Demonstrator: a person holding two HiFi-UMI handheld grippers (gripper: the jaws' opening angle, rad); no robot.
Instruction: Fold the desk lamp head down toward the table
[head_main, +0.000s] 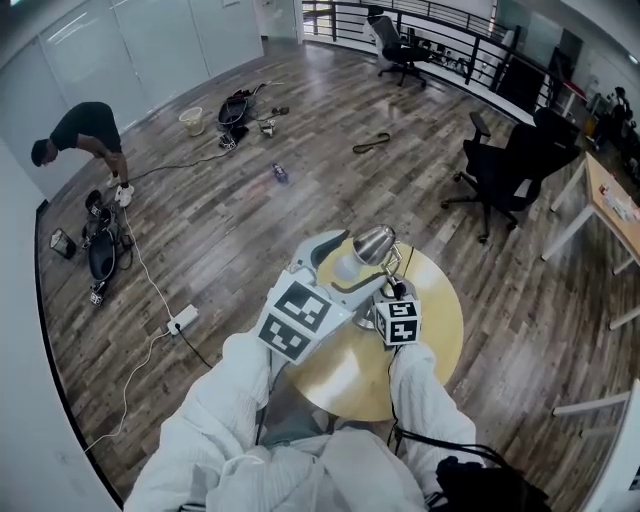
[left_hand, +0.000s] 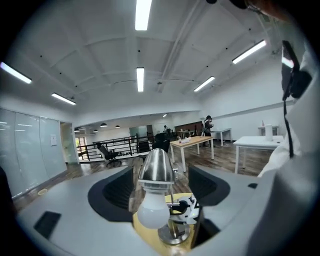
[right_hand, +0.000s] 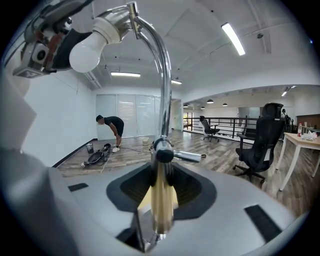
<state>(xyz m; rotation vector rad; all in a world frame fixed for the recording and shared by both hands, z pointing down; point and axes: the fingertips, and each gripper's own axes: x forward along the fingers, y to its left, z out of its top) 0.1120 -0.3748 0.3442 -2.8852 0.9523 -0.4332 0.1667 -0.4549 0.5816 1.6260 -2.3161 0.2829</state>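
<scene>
A chrome desk lamp stands on the round yellow table (head_main: 440, 345). Its chrome head (head_main: 375, 242) and white bulb (head_main: 345, 268) sit at the top of a curved arm. My left gripper (head_main: 340, 265) is open, and the lamp head (left_hand: 156, 165) and bulb (left_hand: 151, 211) hang between its jaws untouched. My right gripper (head_main: 398, 290) is shut on the lamp's upright stem (right_hand: 160, 200). In the right gripper view the arm (right_hand: 159, 55) bends up and over to the bulb (right_hand: 86, 50) at the top left. The lamp's base (left_hand: 173, 235) rests on the yellow top.
A person (head_main: 85, 135) bends over gear on the wood floor at the far left. A power strip (head_main: 182, 320) with a cable lies left of the table. Black office chairs (head_main: 515, 165) and a wooden desk (head_main: 610, 195) stand to the right.
</scene>
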